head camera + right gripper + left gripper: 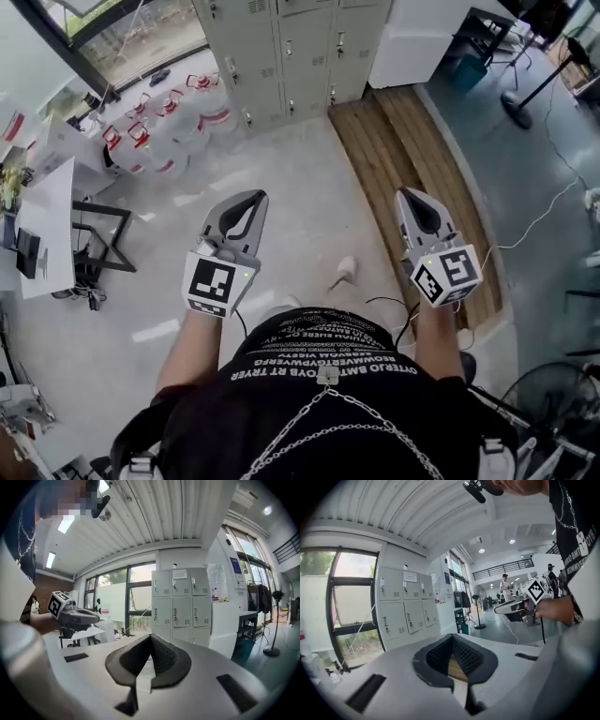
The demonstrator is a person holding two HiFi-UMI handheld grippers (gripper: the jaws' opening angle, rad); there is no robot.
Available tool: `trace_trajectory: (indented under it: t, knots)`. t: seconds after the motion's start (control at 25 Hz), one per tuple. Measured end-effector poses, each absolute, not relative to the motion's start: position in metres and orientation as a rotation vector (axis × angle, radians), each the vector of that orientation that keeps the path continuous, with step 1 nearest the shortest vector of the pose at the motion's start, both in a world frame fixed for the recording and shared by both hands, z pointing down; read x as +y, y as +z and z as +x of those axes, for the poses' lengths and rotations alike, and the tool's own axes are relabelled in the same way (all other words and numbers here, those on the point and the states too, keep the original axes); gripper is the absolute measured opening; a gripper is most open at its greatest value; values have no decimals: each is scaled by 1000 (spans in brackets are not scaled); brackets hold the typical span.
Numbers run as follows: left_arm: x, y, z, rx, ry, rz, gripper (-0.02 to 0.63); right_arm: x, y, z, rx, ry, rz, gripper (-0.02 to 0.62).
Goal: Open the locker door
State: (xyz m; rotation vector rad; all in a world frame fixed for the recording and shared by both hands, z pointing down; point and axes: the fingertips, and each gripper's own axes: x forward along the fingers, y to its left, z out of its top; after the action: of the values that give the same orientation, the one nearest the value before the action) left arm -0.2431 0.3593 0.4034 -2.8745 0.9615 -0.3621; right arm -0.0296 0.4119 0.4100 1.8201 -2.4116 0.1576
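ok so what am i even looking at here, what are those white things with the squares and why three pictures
A person stands holding a two-jaw gripper in each hand: the left gripper and the right gripper. The cubes with square markers are part of them. The head view looks down from the person's head; the other two come from cameras riding on each gripper. Both grippers are shut and empty. The grey lockers stand ahead, doors closed, with water bottles beside them.

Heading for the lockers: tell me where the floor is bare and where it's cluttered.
Bare: the pale floor between the water jugs and the wooden decking, right up to the lockers. Crowded: left, by jugs and desk; far right, a trailing cable.
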Motion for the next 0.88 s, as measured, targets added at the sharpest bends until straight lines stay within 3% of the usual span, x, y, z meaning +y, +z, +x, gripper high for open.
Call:
trace_trajectory:
  t: [0.28, 0.88]
  knots:
    - [352, 407, -230, 1041, -300, -2913, 5, 404, 413, -27, -2461, 212, 1776, -3]
    - [255, 389, -125, 1240, -287, -2840, 5, 296, 432, 76, -2537, 262, 1588, -3]
